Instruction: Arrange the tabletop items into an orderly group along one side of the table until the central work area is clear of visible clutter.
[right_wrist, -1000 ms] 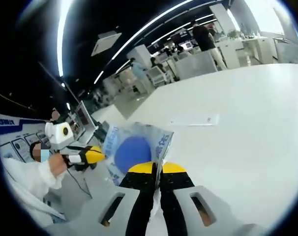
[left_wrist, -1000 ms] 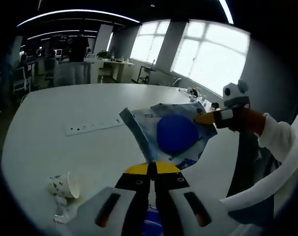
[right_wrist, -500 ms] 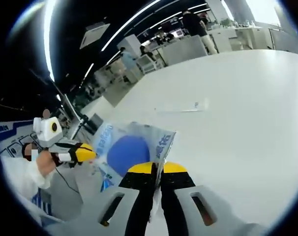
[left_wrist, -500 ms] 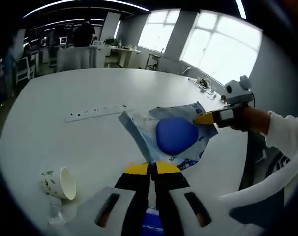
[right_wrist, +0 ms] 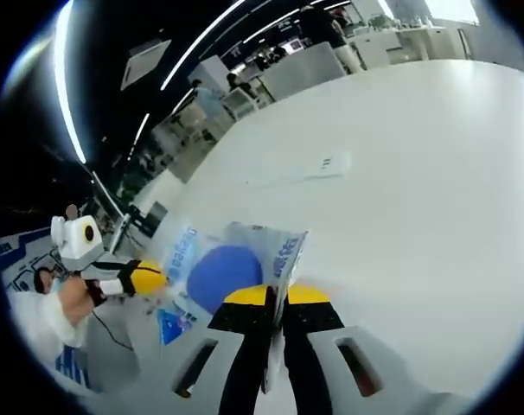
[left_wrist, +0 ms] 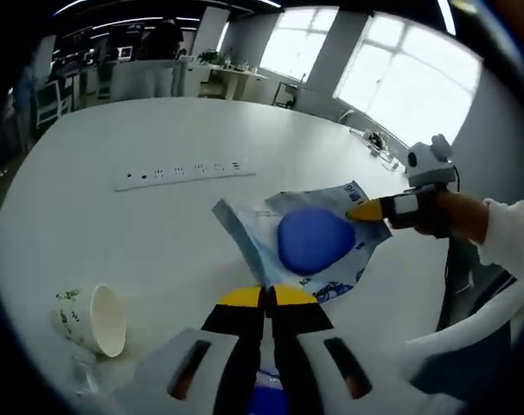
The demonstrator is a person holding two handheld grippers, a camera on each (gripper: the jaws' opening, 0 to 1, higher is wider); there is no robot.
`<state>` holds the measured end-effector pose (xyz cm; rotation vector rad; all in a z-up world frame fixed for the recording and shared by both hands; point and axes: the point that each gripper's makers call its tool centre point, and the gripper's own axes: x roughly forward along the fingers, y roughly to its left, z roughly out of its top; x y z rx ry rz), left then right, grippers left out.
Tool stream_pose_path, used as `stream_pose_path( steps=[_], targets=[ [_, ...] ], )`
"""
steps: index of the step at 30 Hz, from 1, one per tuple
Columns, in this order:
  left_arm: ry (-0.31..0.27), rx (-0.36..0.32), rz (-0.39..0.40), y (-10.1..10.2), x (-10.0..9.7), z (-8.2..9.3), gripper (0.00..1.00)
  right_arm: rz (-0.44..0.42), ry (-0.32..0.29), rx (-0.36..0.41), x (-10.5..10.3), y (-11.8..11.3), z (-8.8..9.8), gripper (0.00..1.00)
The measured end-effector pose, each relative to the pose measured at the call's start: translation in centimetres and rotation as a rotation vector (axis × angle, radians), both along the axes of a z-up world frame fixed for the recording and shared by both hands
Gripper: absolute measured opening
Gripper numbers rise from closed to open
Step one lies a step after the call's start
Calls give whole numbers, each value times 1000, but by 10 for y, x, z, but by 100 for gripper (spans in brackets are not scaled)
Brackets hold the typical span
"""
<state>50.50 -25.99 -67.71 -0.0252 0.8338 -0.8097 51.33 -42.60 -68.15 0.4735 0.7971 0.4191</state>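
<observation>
Bag [left_wrist: 307, 242] of clear and blue plastic, with a blue round thing inside, is hanging above the white table [left_wrist: 115, 225], stretched between both grippers. The left gripper [left_wrist: 267, 298] is pinching the bag's near edge with its jaws closed; the right gripper [left_wrist: 366, 210] is clamping the opposite corner with its yellow tips, a hand [left_wrist: 448, 216] in a white sleeve behind it. In the right gripper view, the right gripper [right_wrist: 276, 296] is closed on the bag [right_wrist: 219, 268] while the left gripper [right_wrist: 150, 278] is gripping its far side. A paper cup [left_wrist: 93, 320] is lying tipped over near the table's near edge. A white power strip [left_wrist: 182, 173] is lying toward the middle, with open tabletop around it.
</observation>
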Motion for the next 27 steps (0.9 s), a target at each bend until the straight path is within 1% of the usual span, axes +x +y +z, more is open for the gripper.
stream_pose_path(
  steps=[3,6,11,14,17,22,25,27],
  targets=[
    [20,6,12,3,2,-8,0,-13,8,12,4,3,-6,2],
    [37,14,16,4,6,-14,0,-16,19,5,4,6,-15,2],
    [38,11,30,6,15,-16,0,-41,34,18,5,6,-26,3],
    [47,8,35,5,20,-22,0,-44,43,15,8,6,-30,3],
    [49,30,26,5,22,-28,0,-46,49,15,13,7,-33,3],
    [64,33,33,5,24,-35,0,-42,59,0,16,8,-41,3],
    [65,36,39,6,27,-37,0,-47,66,8,17,9,-44,3],
    [56,48,31,7,28,-38,0,-47,70,10,17,10,-46,3]
  ],
)
